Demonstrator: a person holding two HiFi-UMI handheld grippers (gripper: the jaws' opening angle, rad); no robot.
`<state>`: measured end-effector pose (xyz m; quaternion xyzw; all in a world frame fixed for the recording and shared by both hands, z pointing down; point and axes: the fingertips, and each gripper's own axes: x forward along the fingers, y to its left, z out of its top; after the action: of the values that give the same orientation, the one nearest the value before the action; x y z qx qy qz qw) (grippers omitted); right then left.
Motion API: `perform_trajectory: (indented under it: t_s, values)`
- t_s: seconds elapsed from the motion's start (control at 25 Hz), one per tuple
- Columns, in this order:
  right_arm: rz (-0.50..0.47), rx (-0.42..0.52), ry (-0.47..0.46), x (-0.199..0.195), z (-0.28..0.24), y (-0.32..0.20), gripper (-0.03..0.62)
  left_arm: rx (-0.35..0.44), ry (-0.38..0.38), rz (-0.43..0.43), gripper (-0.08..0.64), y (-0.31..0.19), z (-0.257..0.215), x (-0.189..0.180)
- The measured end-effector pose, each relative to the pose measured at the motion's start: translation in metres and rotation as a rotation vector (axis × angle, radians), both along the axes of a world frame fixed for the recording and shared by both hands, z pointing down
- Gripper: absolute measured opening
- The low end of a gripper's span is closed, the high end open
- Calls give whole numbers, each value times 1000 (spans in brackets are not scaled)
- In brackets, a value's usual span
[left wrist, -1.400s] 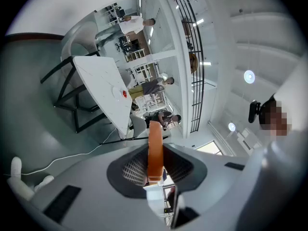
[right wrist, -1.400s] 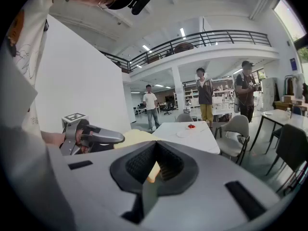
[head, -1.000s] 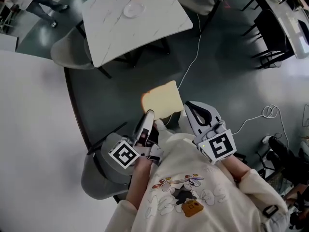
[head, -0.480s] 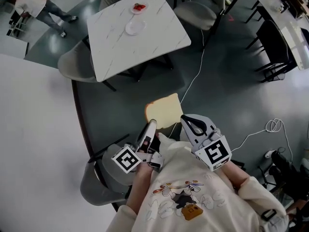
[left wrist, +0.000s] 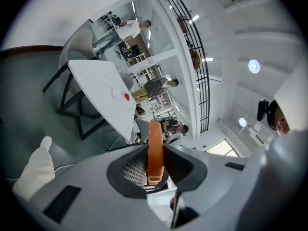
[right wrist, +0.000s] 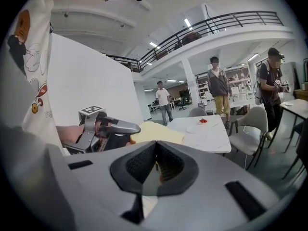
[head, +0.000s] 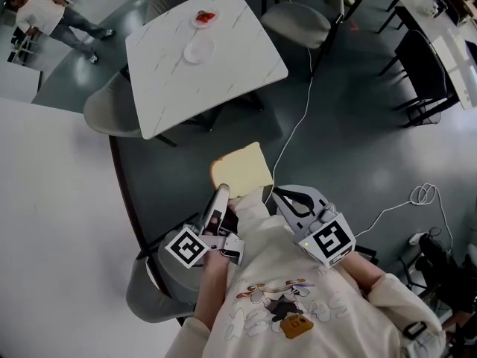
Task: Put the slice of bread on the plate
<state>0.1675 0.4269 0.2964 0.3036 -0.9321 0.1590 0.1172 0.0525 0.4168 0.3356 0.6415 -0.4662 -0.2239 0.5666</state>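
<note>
A pale slice of bread [head: 240,170] is held out flat over the dark floor, with my left gripper [head: 221,195] shut on its near edge. In the left gripper view the bread [left wrist: 155,150] stands edge-on between the pads. My right gripper [head: 280,193] hovers just right of the slice, shut and empty. Ahead stands a white marble table [head: 223,73] bearing an empty white plate [head: 198,51] and a small dish with something red [head: 205,17]. The right gripper view shows the bread [right wrist: 156,133], the left gripper [right wrist: 137,127] and the plate [right wrist: 192,128].
Grey chairs [head: 298,13] ring the table, and another chair [head: 153,282] sits below my left hand. A white cable [head: 294,125] runs across the floor. A white wall [head: 52,222] fills the left. Several people [right wrist: 219,83] stand beyond the table.
Both grippers have drifted a little left in the head view, the bread still held by the left one. The table now shows more fully ahead.
</note>
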Motion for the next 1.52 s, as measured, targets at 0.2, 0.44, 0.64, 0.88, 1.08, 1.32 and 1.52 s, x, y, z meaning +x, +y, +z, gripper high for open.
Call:
perform_trajectory:
  t_s: [0.2, 0.44, 0.64, 0.88, 1.08, 1.32, 1.52]
  values:
    - [14, 14, 22, -12, 8, -50, 5, -1, 40, -4, 97, -55, 8, -13]
    - [86, 0, 34, -39, 7, -140, 5, -28, 77, 51, 97, -139, 14, -30]
    - [180, 31, 41, -67, -4, -224, 5, -65, 67, 115, 97, -210, 17, -62]
    - [229, 25, 71, -103, -11, -298, 5, -95, 104, 144, 97, -282, 21, -98]
    - [267, 8, 100, -126, -4, -341, 5, -105, 125, 171, 97, -327, 27, -123]
    - [308, 1, 122, -141, -6, -375, 5, -93, 135, 196, 97, -357, 28, -145]
    - [295, -20, 126, -147, -3, -392, 5, -79, 167, 176, 97, -375, 28, -153]
